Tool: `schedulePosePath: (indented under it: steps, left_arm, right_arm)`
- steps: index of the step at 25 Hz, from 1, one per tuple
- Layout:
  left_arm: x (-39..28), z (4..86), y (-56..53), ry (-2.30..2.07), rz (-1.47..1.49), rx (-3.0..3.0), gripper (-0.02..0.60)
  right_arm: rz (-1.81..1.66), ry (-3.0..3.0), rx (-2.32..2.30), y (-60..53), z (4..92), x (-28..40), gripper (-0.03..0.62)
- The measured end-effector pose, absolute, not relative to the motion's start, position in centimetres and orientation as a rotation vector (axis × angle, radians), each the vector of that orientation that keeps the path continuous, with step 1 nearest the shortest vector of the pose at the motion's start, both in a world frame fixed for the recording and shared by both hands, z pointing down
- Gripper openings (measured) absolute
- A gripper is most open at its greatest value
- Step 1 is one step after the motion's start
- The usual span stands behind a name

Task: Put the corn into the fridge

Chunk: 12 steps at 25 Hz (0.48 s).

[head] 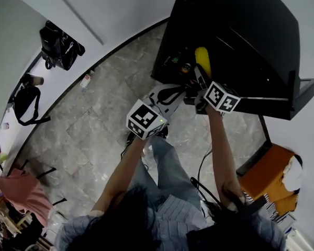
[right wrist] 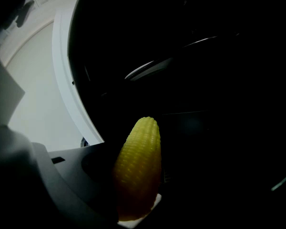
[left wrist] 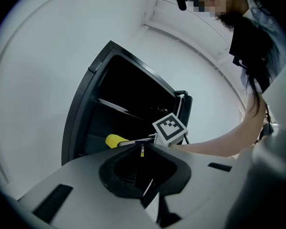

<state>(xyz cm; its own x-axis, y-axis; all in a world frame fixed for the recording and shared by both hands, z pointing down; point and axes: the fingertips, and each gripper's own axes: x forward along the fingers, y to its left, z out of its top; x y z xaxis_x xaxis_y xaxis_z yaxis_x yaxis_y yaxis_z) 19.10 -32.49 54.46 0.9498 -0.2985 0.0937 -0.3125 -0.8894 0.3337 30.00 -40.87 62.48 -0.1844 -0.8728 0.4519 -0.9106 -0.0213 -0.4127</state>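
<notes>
The head view was evenly and brightly lit, its grey floor (head: pixel 94 119) clear, though the open fridge (head: pixel 235 30) lay in deep shadow. Both gripper views bowed strongly at the edges, with black vignetted corners. The right gripper view was very dim: only the corn (right wrist: pixel 138 171) caught light. The left gripper view's white wall (left wrist: pixel 43 70) looked washed out

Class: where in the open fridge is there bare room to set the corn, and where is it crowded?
Seemingly bare: the dark space beyond the corn, under the shelf. Crowded: small items beside the right gripper, near the fridge front edge.
</notes>
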Motion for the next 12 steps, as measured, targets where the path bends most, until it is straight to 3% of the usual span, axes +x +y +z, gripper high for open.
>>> schedulePosePath:
  steps: [12]
  left_arm:
    - [18.6,54.9,-32.5,-0.468,0.064,2.742,0.009]
  right_arm:
    - [0.898,-2.034,1.854,-45.5,66.5,31.8,0.249]
